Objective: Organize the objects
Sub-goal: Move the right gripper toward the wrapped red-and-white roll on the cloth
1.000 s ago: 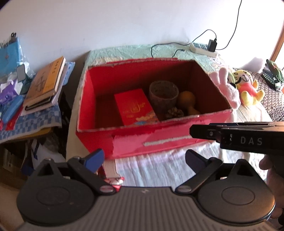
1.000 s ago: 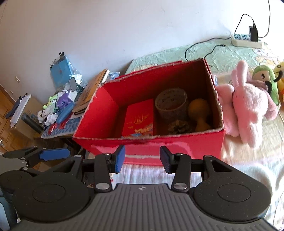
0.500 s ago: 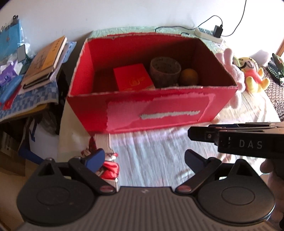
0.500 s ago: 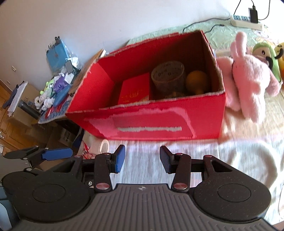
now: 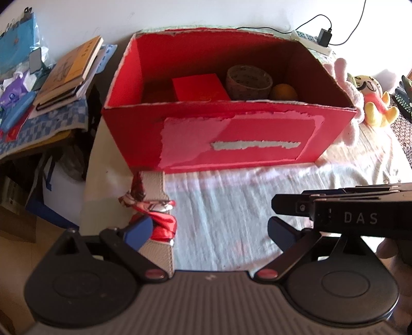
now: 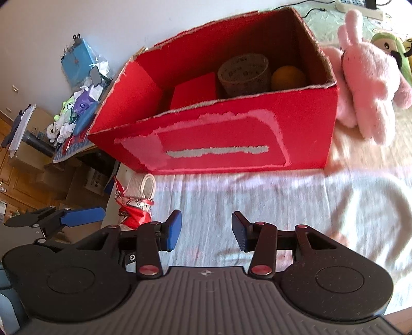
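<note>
Strong daylight from the right washes the white wall and the pale rumpled bed sheet (nearly bleached there). The open red cardboard box is shadowed inside. Slight blur softens both views; fisheye bending curves the edges and darkens the corners.
</note>
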